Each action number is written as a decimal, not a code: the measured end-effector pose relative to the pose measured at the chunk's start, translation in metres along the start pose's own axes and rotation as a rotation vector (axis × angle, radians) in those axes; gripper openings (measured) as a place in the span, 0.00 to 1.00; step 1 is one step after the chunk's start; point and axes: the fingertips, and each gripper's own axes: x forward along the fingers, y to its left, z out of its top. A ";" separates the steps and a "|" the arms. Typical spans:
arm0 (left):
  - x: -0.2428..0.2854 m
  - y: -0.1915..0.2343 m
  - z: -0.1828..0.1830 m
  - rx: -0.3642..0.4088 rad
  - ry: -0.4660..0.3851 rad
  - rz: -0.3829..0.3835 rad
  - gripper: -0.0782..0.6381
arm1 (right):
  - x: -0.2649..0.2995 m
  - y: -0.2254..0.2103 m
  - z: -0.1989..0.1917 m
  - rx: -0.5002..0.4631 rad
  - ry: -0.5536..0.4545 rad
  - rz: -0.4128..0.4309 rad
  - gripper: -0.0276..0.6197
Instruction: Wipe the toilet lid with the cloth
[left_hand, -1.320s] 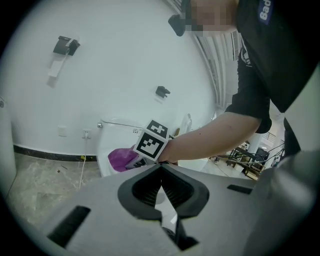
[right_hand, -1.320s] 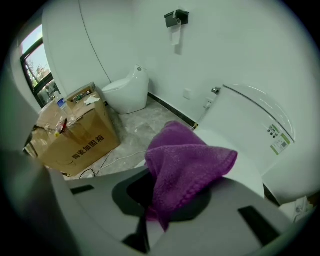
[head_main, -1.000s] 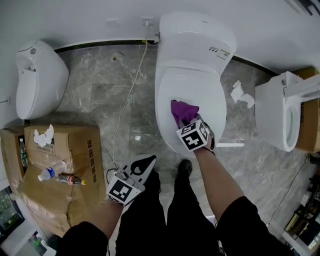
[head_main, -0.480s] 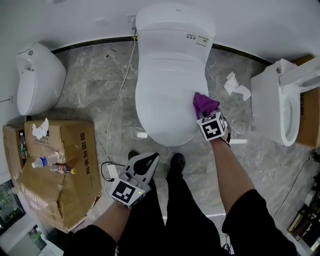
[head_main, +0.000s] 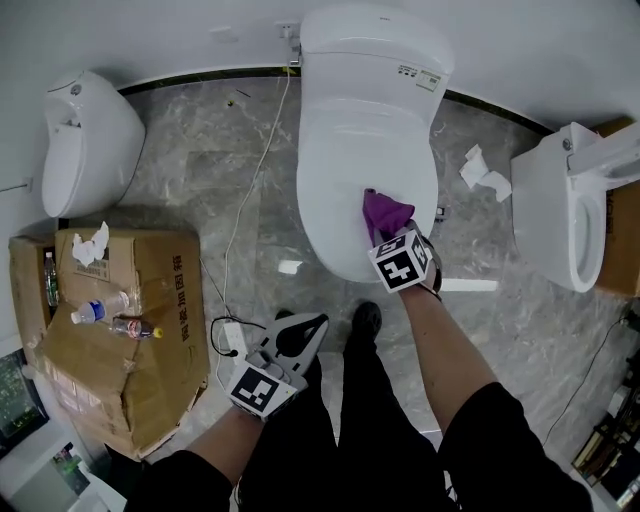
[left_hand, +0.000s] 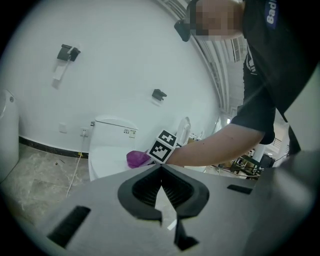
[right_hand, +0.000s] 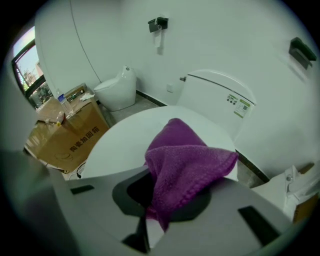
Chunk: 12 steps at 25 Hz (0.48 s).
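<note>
A white toilet stands at the top middle with its lid (head_main: 355, 150) shut. My right gripper (head_main: 388, 232) is shut on a purple cloth (head_main: 384, 214) that rests on the lid's front right part. From the right gripper view the cloth (right_hand: 186, 165) bunches out of the jaws over the lid (right_hand: 130, 137). My left gripper (head_main: 305, 330) is shut and holds nothing, low at the person's knee, pointing towards the toilet's front. The left gripper view takes in the toilet (left_hand: 107, 150), the cloth (left_hand: 137, 159) and the right forearm beyond my left gripper (left_hand: 161, 172).
A second toilet (head_main: 85, 140) stands at the left, and a third (head_main: 560, 220) with raised lid at the right. A cardboard box (head_main: 110, 330) with bottles and tissue sits lower left. A white cable (head_main: 250, 200) runs over the marble floor. Crumpled paper (head_main: 480, 172) lies at the right.
The right gripper has slid the cloth from the lid's right edge back towards its front middle. The left gripper has shifted a little over the floor, staying shut.
</note>
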 end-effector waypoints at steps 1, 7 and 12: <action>-0.009 0.004 -0.003 0.006 -0.002 -0.004 0.13 | 0.002 0.016 0.007 -0.014 -0.002 0.011 0.13; -0.052 0.027 -0.005 0.011 0.007 -0.021 0.13 | 0.009 0.101 0.037 -0.068 -0.005 0.063 0.13; -0.068 0.037 -0.007 0.035 0.022 -0.043 0.13 | 0.007 0.130 0.038 -0.047 -0.016 0.063 0.13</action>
